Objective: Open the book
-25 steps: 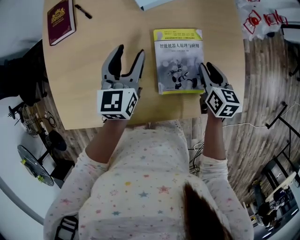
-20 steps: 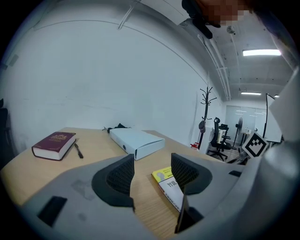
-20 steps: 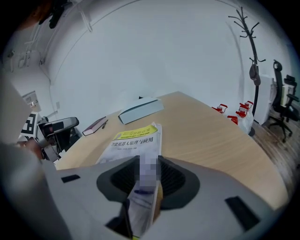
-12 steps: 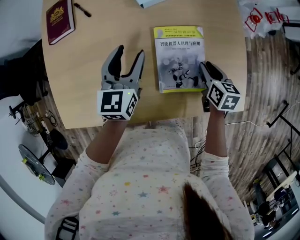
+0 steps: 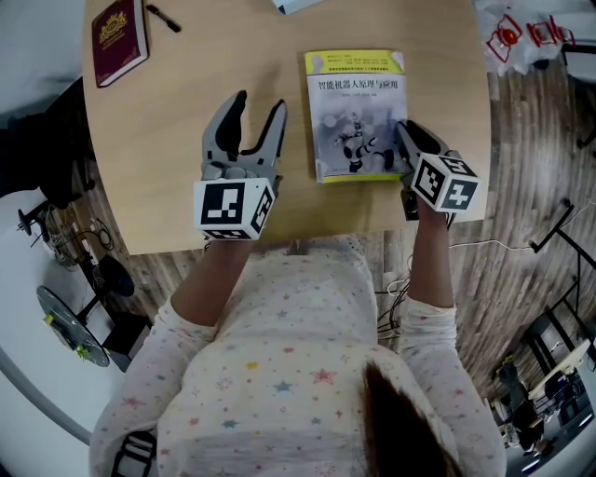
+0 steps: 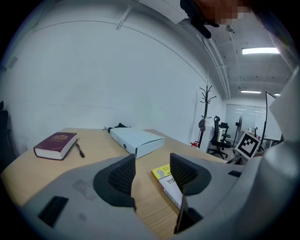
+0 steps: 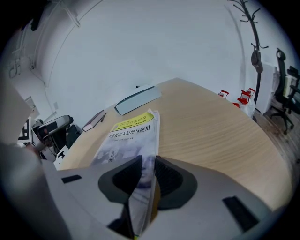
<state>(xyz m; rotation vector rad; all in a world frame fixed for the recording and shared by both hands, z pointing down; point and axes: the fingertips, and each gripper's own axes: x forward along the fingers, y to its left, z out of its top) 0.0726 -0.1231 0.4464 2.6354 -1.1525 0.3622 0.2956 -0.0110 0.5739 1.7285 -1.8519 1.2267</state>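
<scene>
The book (image 5: pixel 356 112), grey-covered with a yellow band, lies shut on the wooden table (image 5: pixel 168 149). My right gripper (image 5: pixel 408 133) is at its near right corner. In the right gripper view the cover's edge (image 7: pixel 140 187) runs between the jaws, lifted slightly off the pages, and my right gripper (image 7: pixel 148 180) is shut on it. My left gripper (image 5: pixel 258 104) rests on the table left of the book, open. Its jaws have just been closing slightly, with nothing between them. In the left gripper view the book (image 6: pixel 169 180) shows past the right jaw.
A maroon book (image 5: pixel 119 39) and a black pen (image 5: pixel 165 21) lie at the table's far left. A pale flat box (image 6: pixel 137 139) sits at the far edge. The table's near edge runs just behind both grippers. Beyond the right edge is wooden floor with a red-and-white bag (image 5: pixel 517 37).
My right gripper has sunk and tipped a little at the book's right edge. The left gripper has stayed where it was.
</scene>
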